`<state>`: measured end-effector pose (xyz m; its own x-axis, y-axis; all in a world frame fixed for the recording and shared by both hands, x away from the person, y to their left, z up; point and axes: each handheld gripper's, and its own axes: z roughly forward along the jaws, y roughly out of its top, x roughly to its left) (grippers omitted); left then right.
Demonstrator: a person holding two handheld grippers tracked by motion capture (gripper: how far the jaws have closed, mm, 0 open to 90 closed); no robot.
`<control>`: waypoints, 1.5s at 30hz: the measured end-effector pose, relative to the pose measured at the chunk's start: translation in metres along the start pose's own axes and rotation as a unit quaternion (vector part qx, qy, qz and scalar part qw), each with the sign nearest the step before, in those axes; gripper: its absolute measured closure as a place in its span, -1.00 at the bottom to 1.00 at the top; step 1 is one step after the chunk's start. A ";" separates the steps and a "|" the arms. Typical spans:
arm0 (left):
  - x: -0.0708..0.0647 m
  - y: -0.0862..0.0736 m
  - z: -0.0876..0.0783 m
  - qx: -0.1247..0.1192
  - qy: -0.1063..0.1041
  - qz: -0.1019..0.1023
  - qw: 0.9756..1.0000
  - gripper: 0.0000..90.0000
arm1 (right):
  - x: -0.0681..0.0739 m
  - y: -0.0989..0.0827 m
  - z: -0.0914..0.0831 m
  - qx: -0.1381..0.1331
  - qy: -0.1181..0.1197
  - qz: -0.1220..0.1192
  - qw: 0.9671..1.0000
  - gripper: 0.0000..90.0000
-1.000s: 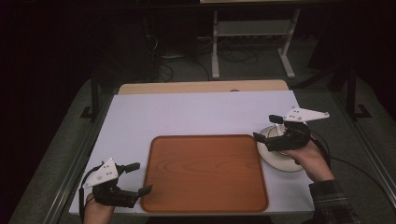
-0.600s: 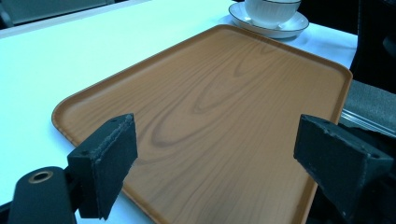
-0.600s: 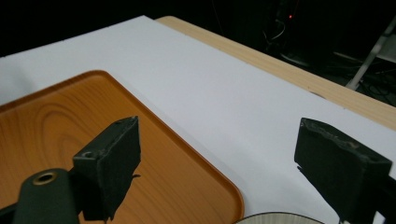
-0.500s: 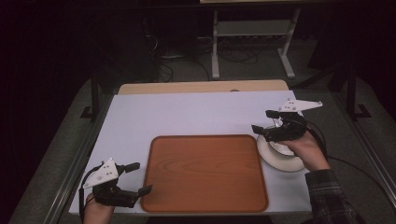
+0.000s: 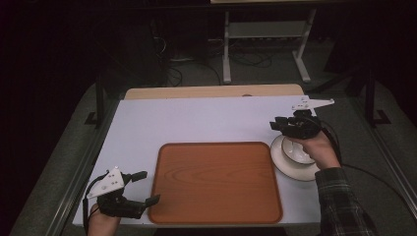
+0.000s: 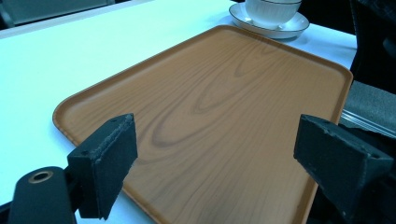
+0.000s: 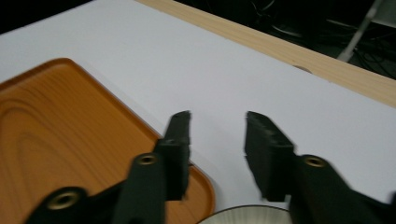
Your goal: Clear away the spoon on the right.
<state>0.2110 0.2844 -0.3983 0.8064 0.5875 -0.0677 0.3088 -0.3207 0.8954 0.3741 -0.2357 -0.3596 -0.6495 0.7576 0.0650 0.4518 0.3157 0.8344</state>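
Nearest, the left gripper point(image 5: 146, 187) sits at the table's point(image 5: 196, 120) front left corner, jaws spread wide and empty, aimed across the wooden tray point(image 5: 216, 182) just ahead of it. That tray lies flat, its long axis running side to side, bare on top. Beyond its far right corner, a white cup point(image 5: 296, 151) stands upright on a saucer point(image 5: 290, 167), touching it. Above them hovers the right gripper point(image 5: 276, 125), jaws parted with nothing between, pointing left toward open tabletop. Dim floor and a metal stand point(image 5: 265, 39) lie behind.
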 end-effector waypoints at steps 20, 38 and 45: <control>0.000 0.000 0.000 0.001 -0.001 -0.001 1.000 -0.71 | -0.024 -0.015 0.007 0.018 -0.045 0.030 0.998 0.99; 0.000 -0.001 0.000 0.001 0.001 -0.001 1.000 -0.71 | -0.033 -0.027 0.012 0.036 -0.066 0.044 0.996 0.99; 0.000 -0.001 0.000 0.001 0.001 -0.001 1.000 -0.71 | -0.036 -0.029 0.009 0.039 -0.075 0.045 0.995 0.99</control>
<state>0.2105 0.2850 -0.3988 0.8048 0.5896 -0.0692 0.3122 -0.3213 0.8940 0.3897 -0.2665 -0.3911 -0.5080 0.8598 0.0511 0.5544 0.2810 0.7833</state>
